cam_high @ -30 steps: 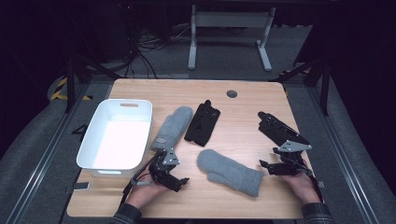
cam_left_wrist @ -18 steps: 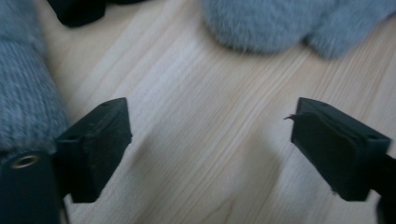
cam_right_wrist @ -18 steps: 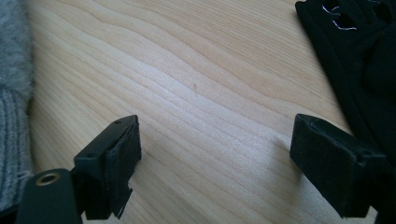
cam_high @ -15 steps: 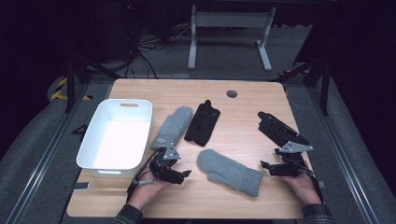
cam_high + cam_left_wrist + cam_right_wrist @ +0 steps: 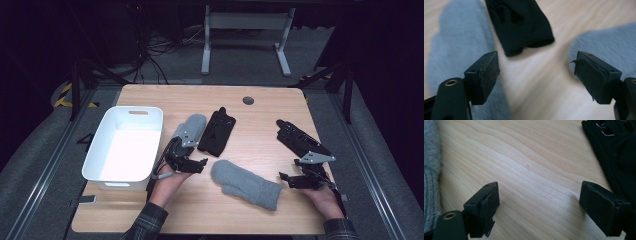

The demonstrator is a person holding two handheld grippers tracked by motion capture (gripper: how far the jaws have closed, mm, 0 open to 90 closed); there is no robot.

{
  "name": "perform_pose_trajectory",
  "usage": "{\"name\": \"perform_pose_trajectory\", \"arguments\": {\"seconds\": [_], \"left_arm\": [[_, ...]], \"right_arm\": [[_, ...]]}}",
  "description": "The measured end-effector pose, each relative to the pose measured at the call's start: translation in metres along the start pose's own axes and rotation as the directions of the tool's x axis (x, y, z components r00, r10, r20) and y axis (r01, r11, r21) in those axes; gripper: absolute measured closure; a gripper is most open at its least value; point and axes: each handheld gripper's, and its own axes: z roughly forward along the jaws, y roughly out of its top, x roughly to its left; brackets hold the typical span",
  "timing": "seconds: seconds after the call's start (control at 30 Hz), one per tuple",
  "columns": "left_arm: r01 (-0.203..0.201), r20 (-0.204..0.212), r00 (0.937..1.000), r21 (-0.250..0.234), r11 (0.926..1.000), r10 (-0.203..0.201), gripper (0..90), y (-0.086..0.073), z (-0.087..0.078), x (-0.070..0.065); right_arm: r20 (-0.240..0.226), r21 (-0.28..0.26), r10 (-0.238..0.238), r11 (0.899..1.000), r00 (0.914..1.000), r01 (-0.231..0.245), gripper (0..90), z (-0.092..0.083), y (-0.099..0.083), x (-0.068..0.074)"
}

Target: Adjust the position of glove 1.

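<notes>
Centrally on the wooden desk (image 5: 260,125) lie four gloves. One grey mitten (image 5: 192,126) lies just right of the white bin (image 5: 125,150), beside a black glove (image 5: 217,131); a second grey mitten (image 5: 245,184) lies nearer the person, between the two hands; a second black glove (image 5: 299,140) lies at the right. The left gripper (image 5: 192,165) hangs over the near end of the far grey mitten, between it and the near one. Its jaws have just been closing from their widest and now stand well apart, with nothing between them: in the left gripper view they frame bare wood, the far grey mitten (image 5: 456,50) at the left, the black glove (image 5: 519,25) beyond, and the near grey mitten (image 5: 609,42) at the right. The right gripper (image 5: 292,181) lies low at the near right, just beside the near mitten's cuff. Its jaws stand wide apart and empty, over bare wood, with the mitten (image 5: 431,170) at the left and the right-hand black glove (image 5: 616,152) at the right of the right gripper view.
</notes>
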Motion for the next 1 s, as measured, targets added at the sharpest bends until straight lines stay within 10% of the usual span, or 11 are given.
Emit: {"name": "perform_pose_trajectory", "arguments": {"seconds": [1.0], "left_arm": [[0.136,-0.221,0.9694,0.116,0.9840,-0.108,23.9,0.024,0.055,0.049]], "right_arm": [[-0.002,-0.002,0.003,1.000,1.0000,-0.003,17.0,0.000,0.000,0.000]]}}
